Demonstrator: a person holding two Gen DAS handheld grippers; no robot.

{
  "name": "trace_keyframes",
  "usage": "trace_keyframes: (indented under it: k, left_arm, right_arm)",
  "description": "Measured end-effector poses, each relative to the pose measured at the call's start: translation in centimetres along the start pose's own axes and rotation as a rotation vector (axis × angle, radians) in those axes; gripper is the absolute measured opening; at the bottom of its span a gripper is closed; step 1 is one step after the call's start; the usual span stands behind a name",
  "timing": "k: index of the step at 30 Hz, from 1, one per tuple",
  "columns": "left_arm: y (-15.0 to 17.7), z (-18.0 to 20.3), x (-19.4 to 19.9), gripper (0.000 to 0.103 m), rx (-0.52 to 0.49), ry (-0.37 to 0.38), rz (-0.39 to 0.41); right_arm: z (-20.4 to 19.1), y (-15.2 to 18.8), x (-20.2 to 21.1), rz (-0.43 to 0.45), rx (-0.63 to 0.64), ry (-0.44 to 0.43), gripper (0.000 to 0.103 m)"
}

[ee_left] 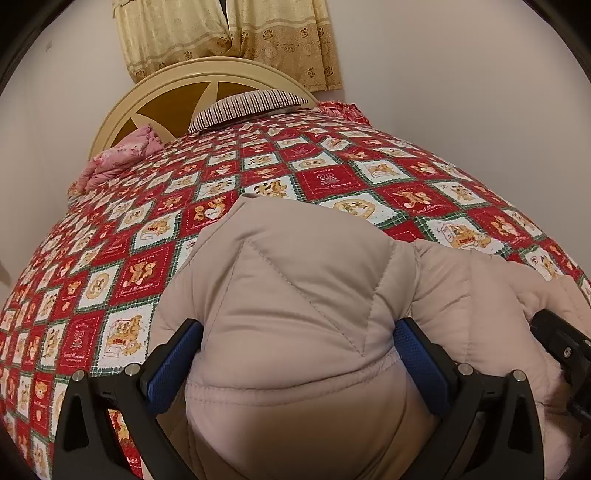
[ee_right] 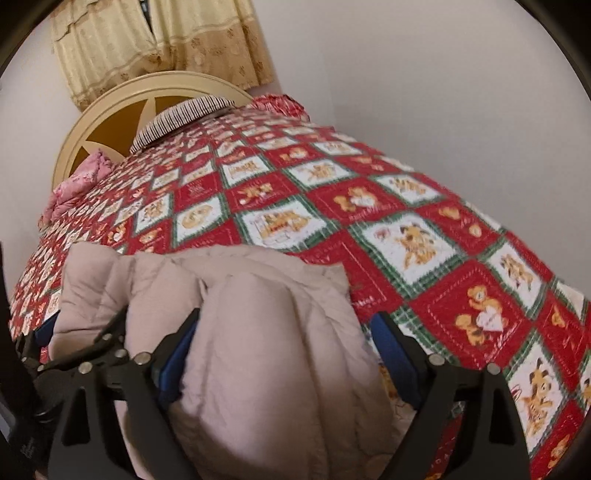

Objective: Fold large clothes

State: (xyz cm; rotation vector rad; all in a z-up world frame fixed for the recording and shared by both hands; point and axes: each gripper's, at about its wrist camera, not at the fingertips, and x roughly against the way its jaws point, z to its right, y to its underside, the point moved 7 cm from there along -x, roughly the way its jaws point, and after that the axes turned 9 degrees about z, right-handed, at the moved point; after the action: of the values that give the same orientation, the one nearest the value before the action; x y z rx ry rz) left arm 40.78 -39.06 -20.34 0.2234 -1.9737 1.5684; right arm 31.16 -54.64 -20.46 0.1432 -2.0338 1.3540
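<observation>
The left tongs (ee_left: 299, 354) are seen clamped on a bulging fold of the beige quilted jacket (ee_left: 295, 280); both blue pads (ee_left: 173, 365) are pressed into the padding, which swells between and above them. The right tongs (ee_right: 284, 347) are set wide around another thick fold of the same jacket (ee_right: 266, 332). Its left pad is laid against the fabric, while the right pad (ee_right: 391, 347) is seen standing clear of it, over the bedspread, so no grip is shown there. In the left wrist view, part of the right tongs is visible at the right edge, beside the jacket. In the right wrist view, the left tongs are visible at the lower left, touching the jacket.

The jacket is bunched at the near end of the bed, on a red, white and green patchwork bedspread (ee_left: 332, 181) printed with teddy bears. Further back, a pink bundle of cloth (ee_left: 118, 155) lies at the left edge and a striped pillow (ee_left: 247, 107) rests against the cream headboard (ee_left: 122, 110). Behind the headboard, yellow patterned curtains (ee_left: 221, 33) hang on a pale wall.
</observation>
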Motion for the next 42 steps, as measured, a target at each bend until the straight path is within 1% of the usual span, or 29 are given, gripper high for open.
trace_keyframes:
  k: [2,6,10,13,15,17,20,22,24,26,27,29,30,32,33,35,37,39,40,41,42]
  left_arm:
    - [0.0,0.0,0.0,0.102,0.002,0.005,0.003]
    - [-0.1,0.2,0.0,0.102,-0.001,0.011,0.005]
    - [-0.1,0.2,0.1,0.102,-0.003,0.015,0.009]
    - [-0.1,0.4,0.0,0.102,-0.002,0.016,0.006]
    - [-0.1,0.6,-0.1,0.102,-0.007,0.017,0.005]
    - [-0.1,0.7,-0.1,0.102,-0.010,0.016,0.006]
    - [-0.1,0.6,-0.1,0.102,-0.009,0.016,0.006]
    - [-0.1,0.6,-0.1,0.102,-0.009,0.016,0.005]
    - [-0.1,0.6,-0.1,0.102,-0.003,0.023,0.004]
    - [-0.1,0.3,-0.1,0.102,0.015,0.042,-0.002]
    - [-0.1,0.1,0.0,0.102,0.030,0.061,-0.008]
    - [-0.2,-0.7,0.5,0.102,0.078,0.128,-0.023]
    - [-0.2,-1.4,1.3,0.102,0.114,0.195,-0.031]
    - [-0.1,-2.7,2.8,0.102,0.173,0.285,-0.038]
    - [-0.1,-3.7,3.8,0.102,0.201,0.309,-0.035]
    - [0.4,-5.9,5.5,0.102,0.238,0.311,-0.028]
    - [1.6,-8.0,6.9,0.102,0.248,0.316,-0.011]
    - [3.3,-9.1,7.1,0.102,0.285,0.363,-0.044]
    - [4.3,-9.2,7.0,0.102,0.320,0.429,-0.066]
    - [5.1,-9.0,6.8,0.102,0.358,0.488,-0.090]
    - [5.7,-8.7,6.5,0.102,0.403,0.543,-0.114]
  right_arm:
    - [0.5,0.1,-0.2,-0.010,-0.015,0.001,0.096]
    - [0.9,0.3,0.0,-0.012,-0.016,-0.002,0.096]
    - [2.2,0.9,0.1,-0.037,-0.105,-0.054,0.097]
    - [2.2,1.0,0.7,-0.039,-0.110,-0.063,0.098]
    - [2.3,1.2,1.0,-0.043,-0.106,-0.066,0.102]
    - [2.5,1.5,1.0,-0.058,-0.110,-0.074,0.103]
    - [2.8,1.9,0.4,-0.090,-0.136,-0.105,0.103]
    - [3.1,2.2,-0.3,-0.121,-0.175,-0.145,0.103]
    - [3.3,2.3,-0.6,-0.127,-0.200,-0.178,0.103]
    - [3.2,2.3,-0.6,-0.123,-0.196,-0.186,0.103]
    - [3.2,2.3,-0.6,-0.122,-0.197,-0.192,0.103]
    - [3.1,2.4,-0.6,-0.119,-0.203,-0.211,0.103]
    - [3.1,2.5,-0.5,-0.118,-0.203,-0.224,0.103]
    - [3.1,2.5,-0.5,-0.116,-0.200,-0.243,0.103]
    - [3.1,2.4,-0.5,-0.115,-0.200,-0.250,0.103]
    - [3.2,2.4,-0.5,-0.112,-0.213,-0.267,0.103]
    - [3.3,2.4,-0.3,-0.102,-0.226,-0.286,0.103]
    - [3.4,2.3,-0.1,-0.092,-0.238,-0.309,0.102]
    - [3.3,2.2,0.0,-0.087,-0.241,-0.325,0.096]
    - [2.8,2.2,0.2,-0.085,-0.242,-0.375,0.085]
    - [2.5,2.4,0.2,-0.094,-0.243,-0.409,0.082]
